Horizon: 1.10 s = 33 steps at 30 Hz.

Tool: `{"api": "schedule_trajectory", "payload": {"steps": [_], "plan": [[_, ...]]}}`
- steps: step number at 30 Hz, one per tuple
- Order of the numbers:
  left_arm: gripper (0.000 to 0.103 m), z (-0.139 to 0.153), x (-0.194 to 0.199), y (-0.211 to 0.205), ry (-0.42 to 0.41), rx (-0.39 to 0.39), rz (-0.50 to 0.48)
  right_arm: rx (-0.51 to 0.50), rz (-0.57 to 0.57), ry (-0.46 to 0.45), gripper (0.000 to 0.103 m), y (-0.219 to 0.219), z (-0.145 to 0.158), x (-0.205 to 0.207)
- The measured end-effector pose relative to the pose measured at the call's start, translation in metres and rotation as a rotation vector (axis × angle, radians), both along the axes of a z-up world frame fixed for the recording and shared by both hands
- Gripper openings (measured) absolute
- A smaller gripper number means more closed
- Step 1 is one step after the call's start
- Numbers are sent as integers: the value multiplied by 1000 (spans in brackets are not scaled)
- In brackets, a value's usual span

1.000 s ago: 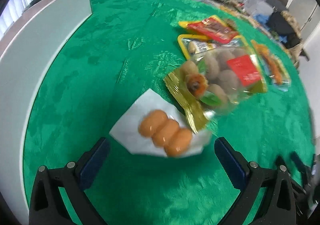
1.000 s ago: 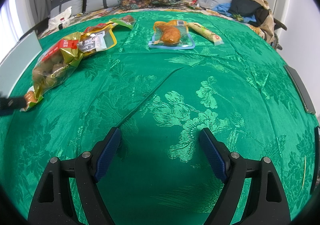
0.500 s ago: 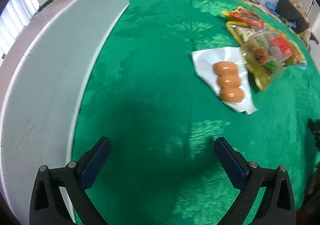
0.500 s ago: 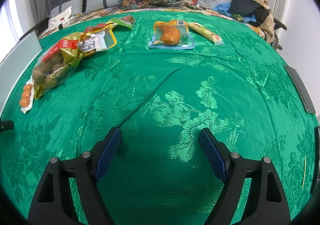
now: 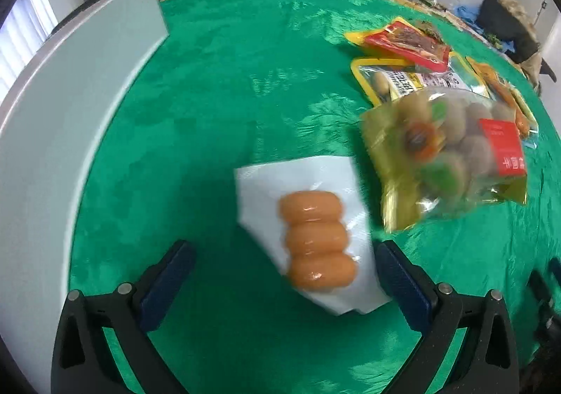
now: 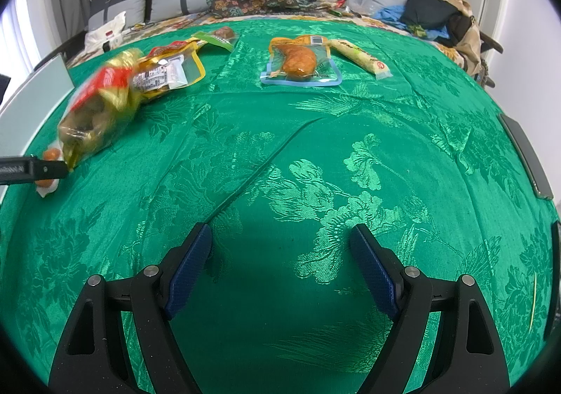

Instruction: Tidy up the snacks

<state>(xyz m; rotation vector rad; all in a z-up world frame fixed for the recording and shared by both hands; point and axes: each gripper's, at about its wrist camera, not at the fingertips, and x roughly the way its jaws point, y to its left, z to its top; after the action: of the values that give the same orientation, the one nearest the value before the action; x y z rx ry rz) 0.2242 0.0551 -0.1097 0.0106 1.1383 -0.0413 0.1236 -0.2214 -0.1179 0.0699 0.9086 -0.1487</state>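
A: Where's the sausage pack point(image 5: 317, 239)?

B: Flat on the green cloth point(image 5: 217, 106), three orange sausages in a white wrapper. It lies between the two fingers of the left gripper point(image 5: 284, 280), whose jaws are wide apart and touching nothing. From the right wrist view only a corner of it shows, behind a dark bar of the left gripper.

A: And next to that pack?

B: Just beyond it to the right, a clear and gold bag of round snacks point(image 5: 452, 155), blurred, its near corner almost over the pack's edge. Past that bag, farther from the pack, a yellow-rimmed pouch point(image 5: 413, 82) with a red packet point(image 5: 410, 41) partly on top.

A: To the pack's left?

B: A pale grey board point(image 5: 70, 120) runs along the edge of the cloth, well apart from the pack.

A: The other gripper?

B: The right gripper point(image 6: 280, 271) hovers over bare cloth, far from the pack, jaws spread and empty. Ahead of it, far across the cloth, a blue-edged pouch point(image 6: 301, 62) with an orange piece inside, and a long wrapped stick point(image 6: 361, 57) just beside that pouch.
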Motion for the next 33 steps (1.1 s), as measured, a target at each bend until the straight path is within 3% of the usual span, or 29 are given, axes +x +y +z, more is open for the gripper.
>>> {"api": "schedule_trajectory", "payload": {"steps": [2,4,6,7,9,11,12,13,19,24,33], "plan": [[92,0,-10,13,-29,-4,-21,0,0,0,85,0,0,0],[61,4,-15,25,-50,-1,-44,0,0,0,85,0,0,0],[45,4,-13,36,-31,-6,-62,0,0,0,85,0,0,0],[43,4,-12,39,-20,-9,-74,0,0,0,85,0,0,0],[45,3,-8,44,5,-23,-98,0,0,0,85,0,0,0],[70,1,-6,41,25,-3,-104,0,0,0,85,0,0,0],[94,0,-4,38,38,22,-101,0,0,0,85,0,0,0],[102,-5,-3,36,41,54,-102,0,0,0,85,0,0,0],[103,-6,10,42,-35,3,-99,0,0,0,85,0,0,0],[103,-8,3,44,-150,-7,-123,0,0,0,85,0,0,0],[103,-2,-11,51,-166,-10,-109,1,0,0,85,-1,0,0]]}}
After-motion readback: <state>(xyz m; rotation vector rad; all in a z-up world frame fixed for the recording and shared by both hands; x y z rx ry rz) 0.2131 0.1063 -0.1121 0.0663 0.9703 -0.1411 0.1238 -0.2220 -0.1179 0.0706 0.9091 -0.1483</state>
